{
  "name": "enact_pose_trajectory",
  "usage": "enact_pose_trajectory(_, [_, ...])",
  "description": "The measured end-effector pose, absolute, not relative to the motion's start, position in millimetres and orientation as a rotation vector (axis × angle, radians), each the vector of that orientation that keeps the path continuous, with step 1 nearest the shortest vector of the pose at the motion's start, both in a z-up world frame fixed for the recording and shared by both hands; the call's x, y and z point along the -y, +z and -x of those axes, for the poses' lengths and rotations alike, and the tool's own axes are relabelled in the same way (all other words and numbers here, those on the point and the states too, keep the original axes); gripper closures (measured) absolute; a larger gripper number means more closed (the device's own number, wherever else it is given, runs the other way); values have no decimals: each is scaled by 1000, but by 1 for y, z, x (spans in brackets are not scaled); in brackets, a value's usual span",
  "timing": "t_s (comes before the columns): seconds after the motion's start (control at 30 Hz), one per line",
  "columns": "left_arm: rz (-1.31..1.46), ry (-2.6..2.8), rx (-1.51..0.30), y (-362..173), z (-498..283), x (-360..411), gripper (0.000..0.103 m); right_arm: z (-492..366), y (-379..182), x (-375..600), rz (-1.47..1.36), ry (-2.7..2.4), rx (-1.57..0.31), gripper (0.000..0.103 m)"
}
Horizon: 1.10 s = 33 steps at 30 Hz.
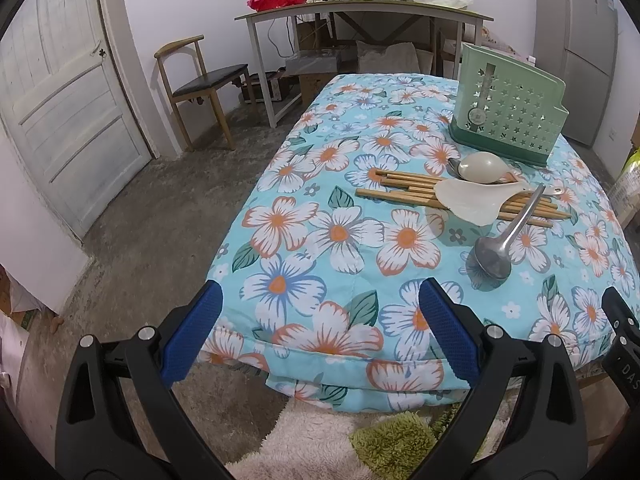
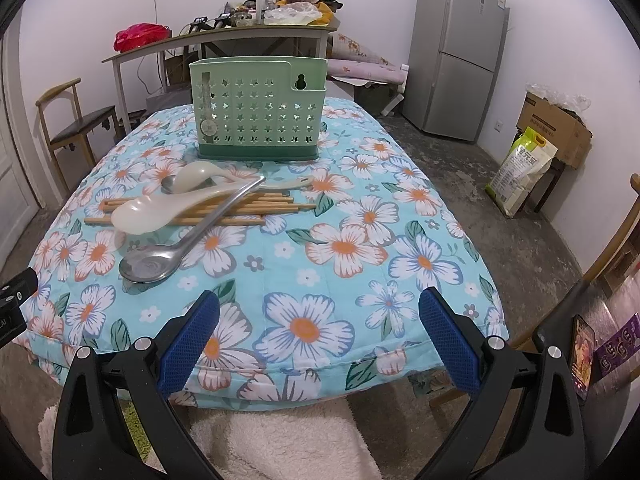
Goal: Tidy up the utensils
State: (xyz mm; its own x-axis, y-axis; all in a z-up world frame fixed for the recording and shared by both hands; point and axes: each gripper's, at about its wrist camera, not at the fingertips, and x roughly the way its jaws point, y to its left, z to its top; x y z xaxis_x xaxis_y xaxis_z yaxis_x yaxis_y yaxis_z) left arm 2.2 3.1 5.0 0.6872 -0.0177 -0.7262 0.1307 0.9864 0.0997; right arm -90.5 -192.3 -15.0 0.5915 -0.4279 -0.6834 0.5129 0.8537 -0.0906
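A green perforated utensil holder (image 2: 260, 114) (image 1: 508, 108) stands upright at the far end of the floral-covered table (image 2: 360, 240). In front of it lies a pile: several bamboo chopsticks (image 2: 224, 210) (image 1: 404, 188), two white plastic spoons (image 2: 148, 216) (image 2: 196, 176) (image 1: 476, 200), and a steel ladle (image 2: 148, 266) (image 1: 494, 258) resting its handle across them. A second steel spoon (image 2: 170, 184) peeks from under the far white one. My right gripper (image 2: 320, 312) hovers open over the table's near edge. My left gripper (image 1: 320, 304) is open at the near left corner. Both hold nothing.
A wooden chair (image 1: 200, 84) and a white door (image 1: 60, 120) are to the left. A cluttered desk (image 2: 224, 36) stands behind the table. A grey fridge (image 2: 460, 52), a cardboard box (image 2: 556, 128) and a rice bag (image 2: 520, 172) are at the right. Fluffy rugs (image 1: 320, 440) lie below.
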Motion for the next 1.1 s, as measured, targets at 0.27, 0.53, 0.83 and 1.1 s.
enact_pose_trajectory(0.27, [-153, -125, -819, 1, -2, -3, 8, 92, -15, 193, -119, -550, -760, 6])
enact_pose_trajectory(0.53, [-164, -182, -826, -3, -7, 3, 8, 88, -17, 192, -118, -546, -773, 6])
enact_pose_trajectory(0.83, [-77, -397, -814, 1, -28, 2, 8, 73, -24, 192, -91, -532, -788, 6])
enact_pose_trajectory(1.1, [73, -584, -811, -3, -52, 5, 8, 51, -37, 194, -63, -490, -820, 6])
